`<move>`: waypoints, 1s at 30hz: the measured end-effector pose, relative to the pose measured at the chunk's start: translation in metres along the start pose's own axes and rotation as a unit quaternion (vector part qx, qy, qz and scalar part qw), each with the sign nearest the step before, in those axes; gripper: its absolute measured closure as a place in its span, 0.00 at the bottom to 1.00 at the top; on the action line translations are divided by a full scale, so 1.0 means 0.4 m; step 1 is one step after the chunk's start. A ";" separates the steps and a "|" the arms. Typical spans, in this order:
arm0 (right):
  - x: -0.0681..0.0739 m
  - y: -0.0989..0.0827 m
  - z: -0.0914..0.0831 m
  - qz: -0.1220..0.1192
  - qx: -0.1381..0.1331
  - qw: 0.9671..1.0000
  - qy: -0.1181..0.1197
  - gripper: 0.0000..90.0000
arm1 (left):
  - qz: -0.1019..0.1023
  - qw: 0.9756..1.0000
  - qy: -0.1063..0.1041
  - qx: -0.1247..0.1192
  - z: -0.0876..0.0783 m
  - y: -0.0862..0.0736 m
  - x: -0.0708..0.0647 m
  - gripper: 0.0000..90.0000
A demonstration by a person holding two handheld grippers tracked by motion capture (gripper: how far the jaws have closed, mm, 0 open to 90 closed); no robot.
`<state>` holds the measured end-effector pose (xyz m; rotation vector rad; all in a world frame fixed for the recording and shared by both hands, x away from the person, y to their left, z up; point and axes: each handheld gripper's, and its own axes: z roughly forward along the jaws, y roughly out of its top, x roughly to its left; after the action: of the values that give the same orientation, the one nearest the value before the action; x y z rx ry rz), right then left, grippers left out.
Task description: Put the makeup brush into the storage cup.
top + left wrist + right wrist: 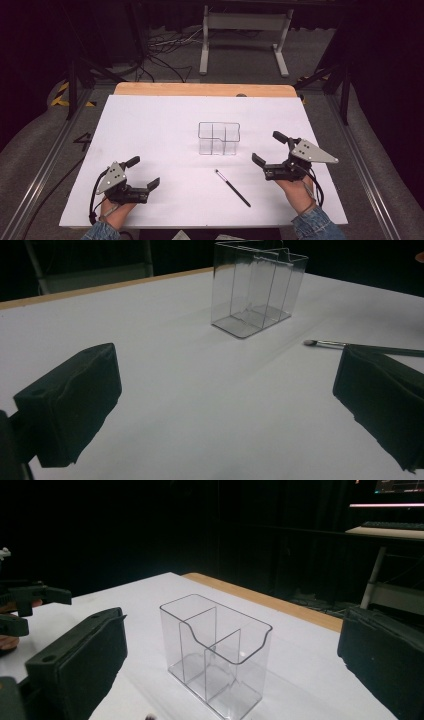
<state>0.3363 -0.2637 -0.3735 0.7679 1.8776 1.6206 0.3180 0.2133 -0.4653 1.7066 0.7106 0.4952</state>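
Nothing done yet: brush lies near organizer, which stands empty. Left gripper and right gripper: jaws apart, holding nothing.

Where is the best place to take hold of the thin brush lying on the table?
Probably the middle of the brush handle, from straight above, jaws across its width. It lies flat on the table, slanting, bristles toward the clear box. The right tongs are nearer.

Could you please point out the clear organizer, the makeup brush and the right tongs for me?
Clear organizer [219,138], high view, on its front wall.
Makeup brush [234,189], high view, on the middle of its black handle.
Right tongs [266,147], high view, midway between the two open tips.
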 end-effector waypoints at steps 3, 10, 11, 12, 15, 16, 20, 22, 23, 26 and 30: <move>0.012 0.003 0.025 0.007 0.007 1.000 0.012 0.00 | -0.003 1.000 -0.002 0.004 0.000 0.000 0.000 0.00; 0.035 0.033 0.060 0.002 0.041 0.999 0.026 0.01 | -0.008 1.000 -0.006 0.013 0.001 0.001 0.001 0.00; 0.035 0.033 0.060 0.002 0.041 0.999 0.026 0.01 | -0.008 1.000 -0.006 0.013 0.001 0.001 0.001 0.00; 0.040 0.042 0.066 -0.007 0.056 0.998 0.023 0.01 | -0.014 1.000 -0.008 0.021 0.002 0.001 0.001 0.00; 0.054 0.062 0.083 -0.019 0.101 0.995 0.021 0.01 | -0.013 1.000 -0.010 0.027 0.005 0.002 -0.002 0.00; 0.054 0.062 0.083 -0.019 0.101 0.995 0.021 0.01 | -0.013 1.000 -0.010 0.027 0.005 0.002 -0.002 0.00; 0.069 0.081 0.105 -0.025 0.181 0.983 0.022 0.02 | -0.016 0.999 -0.014 0.035 0.006 0.003 -0.002 0.02; 0.075 0.083 0.113 -0.029 0.205 0.978 0.024 0.02 | -0.016 0.999 -0.015 0.037 0.007 0.004 -0.004 0.02; 0.075 0.083 0.113 -0.029 0.205 0.978 0.024 0.02 | -0.016 0.999 -0.015 0.037 0.007 0.004 -0.004 0.02; 0.079 0.087 0.126 -0.027 0.240 0.970 0.033 0.02 | -0.016 0.999 -0.016 0.038 0.007 0.004 -0.004 0.02; 0.084 0.095 0.135 -0.037 0.270 0.961 0.035 0.02 | -0.017 0.999 -0.015 0.038 0.007 0.004 -0.004 0.02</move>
<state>0.3546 -0.1980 -0.3443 0.8466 2.4088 1.1011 0.3191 0.2099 -0.4645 1.7673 0.7427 0.4225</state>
